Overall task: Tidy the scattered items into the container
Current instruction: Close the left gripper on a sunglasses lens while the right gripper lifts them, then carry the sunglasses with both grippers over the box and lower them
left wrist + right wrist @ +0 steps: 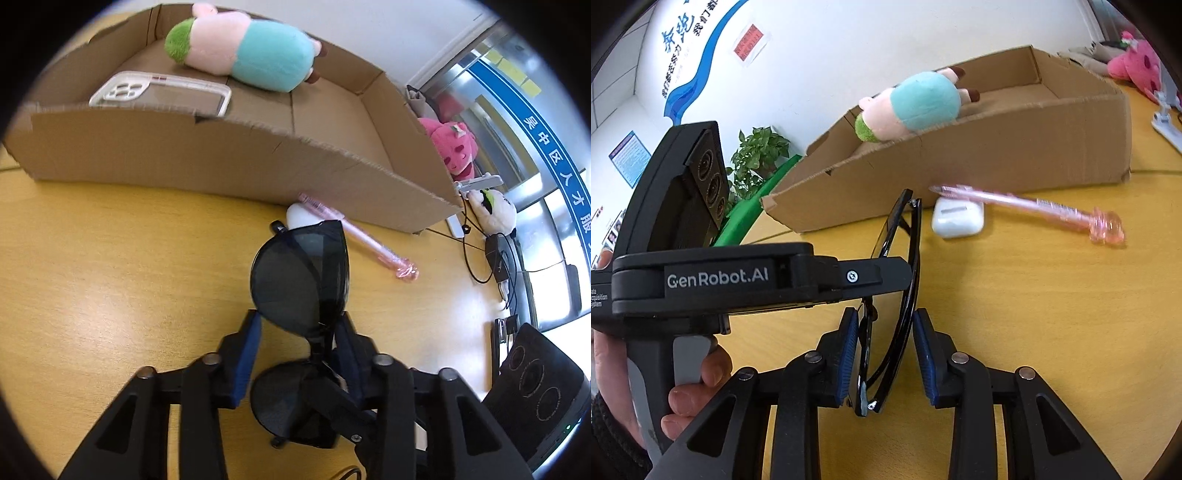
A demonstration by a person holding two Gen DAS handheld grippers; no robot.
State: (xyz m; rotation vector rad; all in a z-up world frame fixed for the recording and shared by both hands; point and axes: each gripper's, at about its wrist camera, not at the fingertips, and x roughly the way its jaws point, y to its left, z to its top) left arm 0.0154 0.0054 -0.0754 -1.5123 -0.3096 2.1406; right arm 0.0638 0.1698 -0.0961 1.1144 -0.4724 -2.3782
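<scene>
Black sunglasses [301, 280] are folded and held above the yellow table. My left gripper [299, 332] is shut on their bridge. In the right wrist view the sunglasses [901, 280] stand between my right gripper's [884, 332] blue pads [849, 354], which sit around the frame with a small gap. The cardboard box [221, 155] lies behind and holds a pink and teal plush [243, 48] and a clear phone case [162, 92]. A white earbud case [956, 218] and a pink pen [1034, 210] lie on the table before the box.
A pink plush [454, 144] and a white plush [495, 210] sit past the box's right end with cables [480, 258]. A green plant [757, 155] stands by the wall. The left gripper's body [713, 280] crosses the right wrist view.
</scene>
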